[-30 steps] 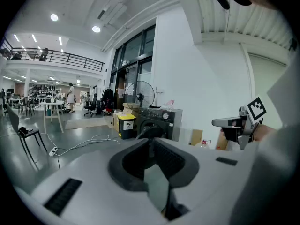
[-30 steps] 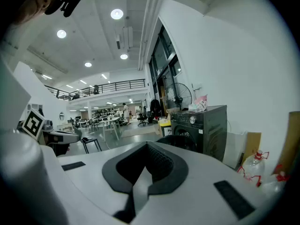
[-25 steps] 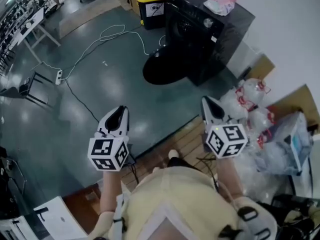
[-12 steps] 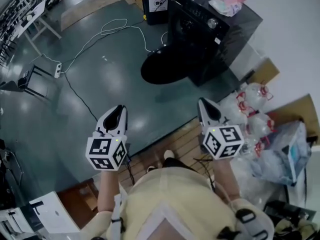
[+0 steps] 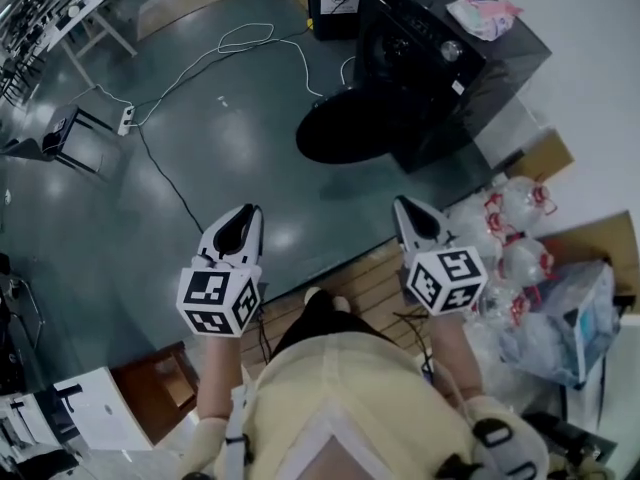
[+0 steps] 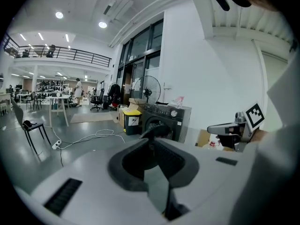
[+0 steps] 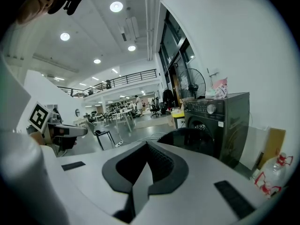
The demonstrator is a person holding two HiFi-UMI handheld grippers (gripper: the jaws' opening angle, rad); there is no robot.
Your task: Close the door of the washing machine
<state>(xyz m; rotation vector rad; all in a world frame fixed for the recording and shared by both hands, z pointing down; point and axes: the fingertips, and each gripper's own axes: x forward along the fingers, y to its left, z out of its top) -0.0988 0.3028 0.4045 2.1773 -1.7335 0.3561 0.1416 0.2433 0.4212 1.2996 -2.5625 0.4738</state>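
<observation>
Black front-loading washing machine (image 5: 440, 68): round dark door (image 5: 350, 130) hung open, well ahead. Left gripper (image 5: 243, 218), right gripper (image 5: 407, 211): jaws together, empty. Best: push door's outer face squarely.

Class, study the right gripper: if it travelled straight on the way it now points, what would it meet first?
Probably the open door of the washing machine, ahead of the right gripper, jaws shut. It tilts down, so the floor short of the door could come first; depth is unclear.
</observation>
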